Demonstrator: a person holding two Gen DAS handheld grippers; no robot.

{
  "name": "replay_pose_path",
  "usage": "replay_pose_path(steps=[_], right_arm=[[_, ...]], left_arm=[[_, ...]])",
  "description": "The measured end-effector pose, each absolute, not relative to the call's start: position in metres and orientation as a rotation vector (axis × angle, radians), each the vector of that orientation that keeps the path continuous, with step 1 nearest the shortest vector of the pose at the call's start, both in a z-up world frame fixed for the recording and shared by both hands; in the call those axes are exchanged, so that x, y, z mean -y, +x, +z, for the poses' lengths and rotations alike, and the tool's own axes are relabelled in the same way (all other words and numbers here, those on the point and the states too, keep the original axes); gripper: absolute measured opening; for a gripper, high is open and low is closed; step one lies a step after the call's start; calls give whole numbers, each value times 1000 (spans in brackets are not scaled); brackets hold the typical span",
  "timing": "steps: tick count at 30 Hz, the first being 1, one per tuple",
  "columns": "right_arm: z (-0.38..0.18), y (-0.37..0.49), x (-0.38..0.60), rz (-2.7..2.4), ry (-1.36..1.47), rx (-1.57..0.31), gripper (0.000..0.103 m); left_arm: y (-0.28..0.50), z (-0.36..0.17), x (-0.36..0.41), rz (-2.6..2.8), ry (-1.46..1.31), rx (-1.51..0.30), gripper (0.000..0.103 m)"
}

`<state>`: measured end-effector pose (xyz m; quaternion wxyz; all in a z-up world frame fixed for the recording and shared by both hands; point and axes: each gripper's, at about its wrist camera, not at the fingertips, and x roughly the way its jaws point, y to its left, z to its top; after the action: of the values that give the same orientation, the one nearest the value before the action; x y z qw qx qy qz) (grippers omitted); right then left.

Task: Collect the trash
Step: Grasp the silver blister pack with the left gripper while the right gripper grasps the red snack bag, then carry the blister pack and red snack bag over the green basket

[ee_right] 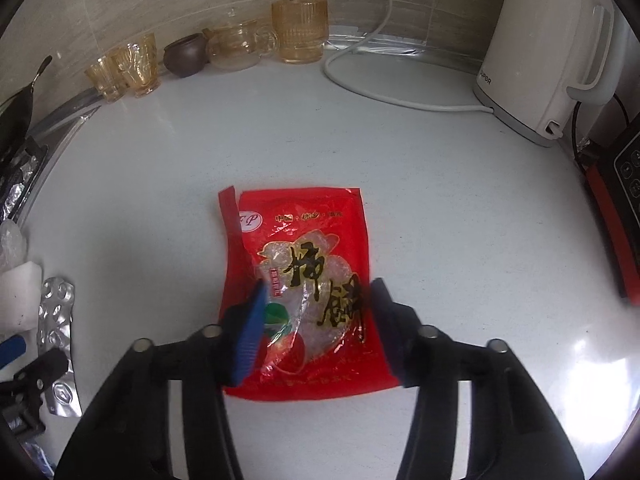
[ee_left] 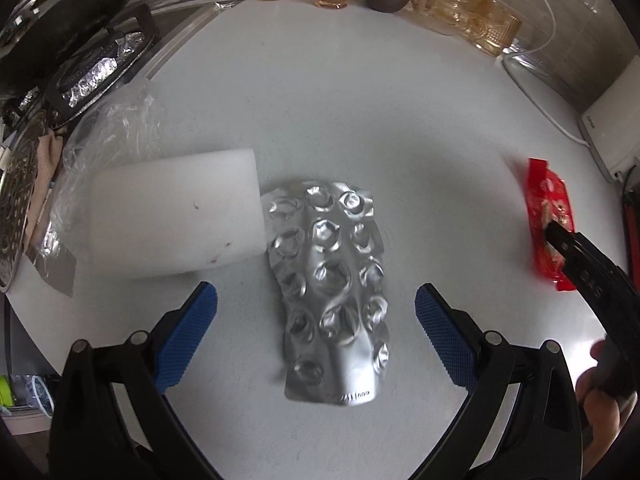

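While both pieces of trash lie flat on the white countertop (ee_right: pixel 460 200), we judge the step in hand to be the approach to grasp. The red snack wrapper (ee_right: pixel 304 276) sits between the right gripper (ee_right: pixel 318 300) pads, partly spread, not clamped. The empty foil blister pack (ee_left: pixel 332 292) lies between the wide-spread pads of the left gripper (ee_left: pixel 316 304), untouched. Next, we judge, each must descend and close on an edge.

Counted on the countertop (ee_right: pixel 460 208)

One red wrapper (ee_right: pixel 304 280), one foil blister sheet (ee_left: pixel 332 280), one white foam block (ee_left: pixel 176 216), one kettle (ee_right: pixel 548 48), one brown pot (ee_right: pixel 185 56).
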<state>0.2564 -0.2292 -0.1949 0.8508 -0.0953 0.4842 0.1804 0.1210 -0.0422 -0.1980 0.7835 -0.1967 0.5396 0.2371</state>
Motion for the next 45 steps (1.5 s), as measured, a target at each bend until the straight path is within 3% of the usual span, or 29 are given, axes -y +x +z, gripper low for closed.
replay_pose_path(steps=[6, 10, 32, 45], right_arm=[[-193, 250, 227, 375, -236, -996, 37], [-192, 248, 226, 377, -232, -992, 33], [-165, 225, 244, 363, -128, -951, 29], [-118, 90, 278, 262, -62, -923, 29]], left_arm=[[126, -205, 42, 539, -415, -1181, 77], [129, -201, 42, 524, -402, -1157, 55], [97, -168, 46, 309, -379, -1104, 52], [35, -133, 85, -71, -140, -1074, 52]])
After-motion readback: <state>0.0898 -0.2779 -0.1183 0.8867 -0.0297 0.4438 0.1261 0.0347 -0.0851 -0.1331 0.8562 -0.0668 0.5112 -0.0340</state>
